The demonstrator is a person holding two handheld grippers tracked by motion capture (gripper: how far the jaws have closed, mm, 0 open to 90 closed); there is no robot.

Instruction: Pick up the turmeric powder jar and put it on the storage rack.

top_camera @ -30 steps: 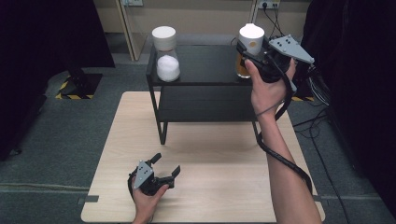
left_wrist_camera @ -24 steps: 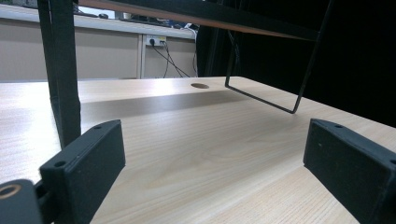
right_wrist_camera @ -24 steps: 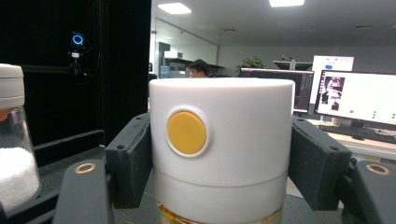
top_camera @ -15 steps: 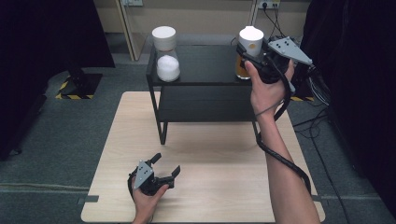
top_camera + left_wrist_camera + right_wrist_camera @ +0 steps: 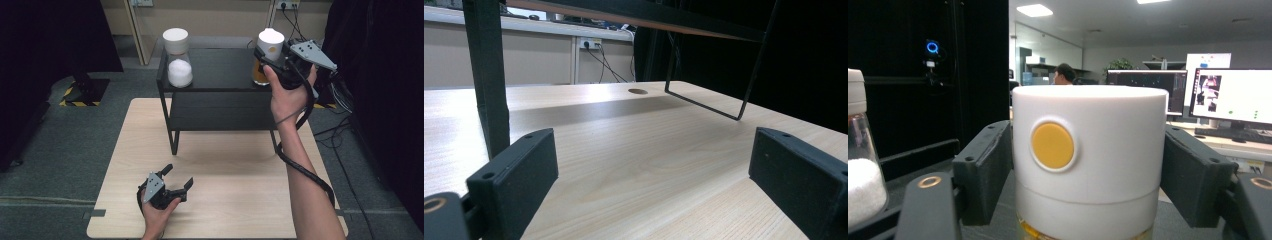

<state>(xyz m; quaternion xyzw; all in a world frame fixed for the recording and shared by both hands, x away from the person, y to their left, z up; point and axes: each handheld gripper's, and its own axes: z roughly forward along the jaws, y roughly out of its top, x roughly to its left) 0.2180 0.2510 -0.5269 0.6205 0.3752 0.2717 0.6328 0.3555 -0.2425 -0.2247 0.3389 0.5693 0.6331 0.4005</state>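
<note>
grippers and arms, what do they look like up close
Both grippers, left and right, are black with flat, blocky jaws and a grey three-cornered plate on top. A black cable trails from the right one along the forearm. Brass-coloured screw inserts sit near the jaw bases. Forearms are bare; no sleeves visible.

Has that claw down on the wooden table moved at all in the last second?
No. The left claw sits in the same spot near the table's front edge, open and resting.

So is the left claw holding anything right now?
No, the left claw rests open low over the wooden table, with bare wood between its jaws in the left gripper view.
</note>
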